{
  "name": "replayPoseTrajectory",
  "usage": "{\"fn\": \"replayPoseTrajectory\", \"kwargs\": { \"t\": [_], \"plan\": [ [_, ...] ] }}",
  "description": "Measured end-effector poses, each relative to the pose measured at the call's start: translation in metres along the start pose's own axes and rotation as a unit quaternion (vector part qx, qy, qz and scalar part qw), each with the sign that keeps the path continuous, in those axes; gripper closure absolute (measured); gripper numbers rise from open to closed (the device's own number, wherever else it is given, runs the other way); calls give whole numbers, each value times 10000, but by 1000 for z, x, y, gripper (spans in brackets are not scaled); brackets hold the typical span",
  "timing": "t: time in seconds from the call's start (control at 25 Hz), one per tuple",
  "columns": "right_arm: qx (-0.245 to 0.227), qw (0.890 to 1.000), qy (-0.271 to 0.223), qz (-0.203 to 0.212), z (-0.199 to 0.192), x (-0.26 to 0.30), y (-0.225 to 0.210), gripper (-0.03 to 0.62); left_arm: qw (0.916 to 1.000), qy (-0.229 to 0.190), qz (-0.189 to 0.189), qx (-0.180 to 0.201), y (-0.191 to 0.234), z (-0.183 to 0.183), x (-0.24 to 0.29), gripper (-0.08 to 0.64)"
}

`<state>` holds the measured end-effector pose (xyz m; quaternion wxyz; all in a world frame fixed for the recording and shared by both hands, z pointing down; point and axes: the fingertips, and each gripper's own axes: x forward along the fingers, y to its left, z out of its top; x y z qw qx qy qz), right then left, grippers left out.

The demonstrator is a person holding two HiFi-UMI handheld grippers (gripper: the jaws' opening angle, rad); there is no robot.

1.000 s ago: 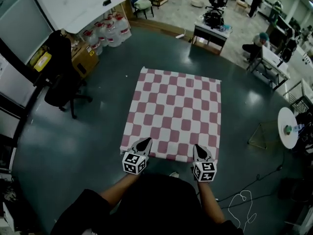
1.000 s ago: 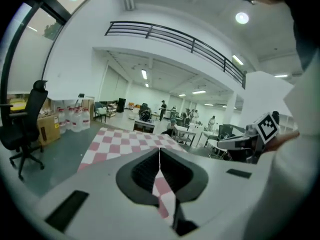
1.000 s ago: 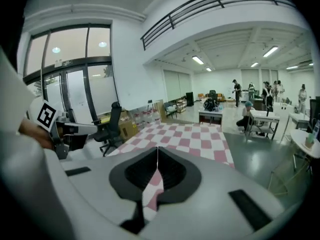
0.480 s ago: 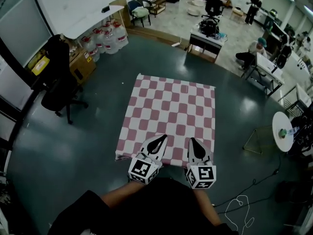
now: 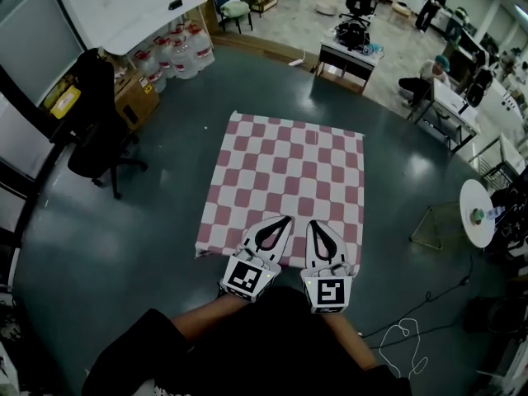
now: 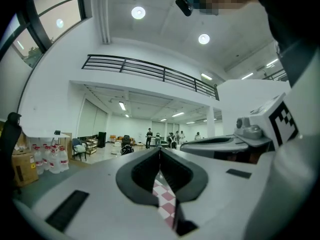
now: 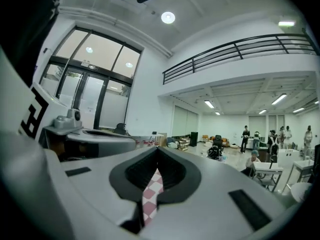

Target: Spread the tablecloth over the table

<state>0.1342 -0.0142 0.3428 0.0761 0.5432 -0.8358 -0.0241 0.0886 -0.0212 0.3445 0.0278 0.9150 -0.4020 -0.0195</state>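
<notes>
A pink-and-white checked tablecloth [image 5: 289, 172] lies flat over the table in the head view, its near edge just ahead of the person. Both grippers hang above that near edge, close together and pointing away. The left gripper [image 5: 285, 219] is shut, and so is the right gripper [image 5: 313, 223]. In the left gripper view the left gripper's [image 6: 159, 149] jaws meet at the tips, with a strip of the tablecloth [image 6: 162, 194] showing below through the gap behind them. The right gripper view shows the same: right gripper [image 7: 158, 149] shut, tablecloth [image 7: 152, 191] seen underneath. Neither holds anything.
A black office chair [image 5: 95, 130] stands left of the table, with a cardboard box [image 5: 136, 97] and water bottles [image 5: 177, 52] behind it. A desk [image 5: 351, 52] is beyond the far edge. A round white table [image 5: 478, 213] stands right. Cables [image 5: 404, 337] lie on the floor.
Both grippers rose from the cloth's near corners and came together over the middle of the near edge. The tablecloth stayed flat.
</notes>
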Motion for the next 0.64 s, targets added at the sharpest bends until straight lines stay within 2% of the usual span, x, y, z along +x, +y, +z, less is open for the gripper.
{"fn": "replayPoseTrajectory", "kwargs": {
  "t": [0.12,0.24,0.44,0.64],
  "plan": [
    [-92,9997,-15,215,1,4,19,575,9999,69,-109,-47,0,3,-2,543],
    [-123,9995,-71,287,6,8,33,575,9999,86,-100,77,7,3,-10,543],
    [-121,9996,-89,253,6,11,50,575,9995,41,-108,304,17,0,-24,543],
    [-85,9998,-53,163,7,17,63,575,9995,24,-126,302,29,5,-38,543]
  ]
}}
